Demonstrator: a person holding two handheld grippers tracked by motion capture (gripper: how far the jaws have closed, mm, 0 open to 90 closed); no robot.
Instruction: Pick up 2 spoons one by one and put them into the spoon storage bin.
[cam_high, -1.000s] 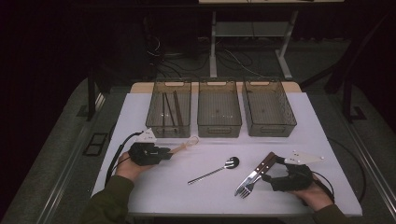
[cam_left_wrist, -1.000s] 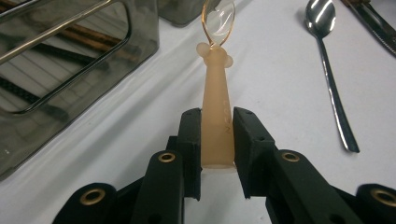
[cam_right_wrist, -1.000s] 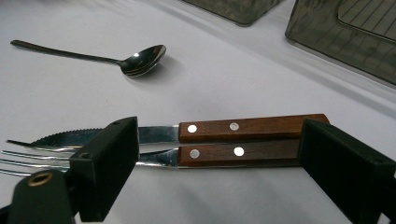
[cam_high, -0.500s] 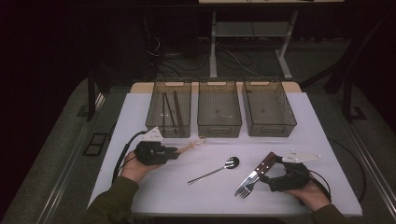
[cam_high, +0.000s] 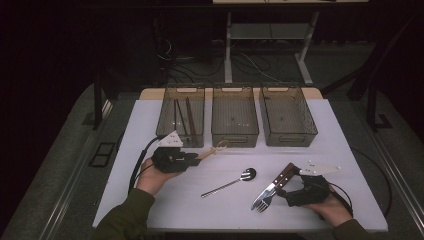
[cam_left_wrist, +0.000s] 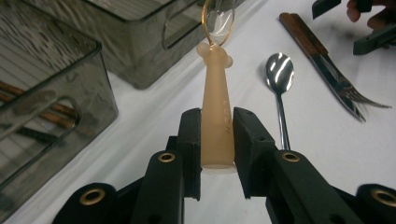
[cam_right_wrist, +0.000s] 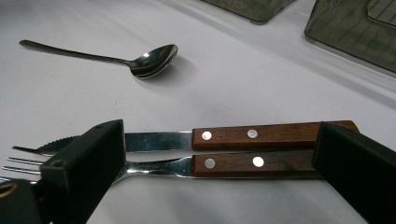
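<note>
Tongs on the left (cam_high: 192, 159) clamp a pale plastic spoon (cam_left_wrist: 217, 105) by its handle, bowl toward the middle bin (cam_high: 235, 117); right tongs (cam_high: 290, 186), jaws just opened wide, straddle the knife (cam_right_wrist: 252, 135) and fork (cam_right_wrist: 233, 167) lying crosswise near the tabletop's (cam_high: 345, 150) front right corner; a metal spoon (cam_high: 230, 183) lies between the hands.

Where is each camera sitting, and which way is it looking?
High view: above the table, looking forward and down; forearms, hands and both tongs show, left tongs, right tongs.
Left gripper view: rides the left tongs, looking along its jaws shut on a peach-handled spoon.
Right gripper view: rides the right tongs, open jaws around knife and fork.
All share the metal spoon.
</note>
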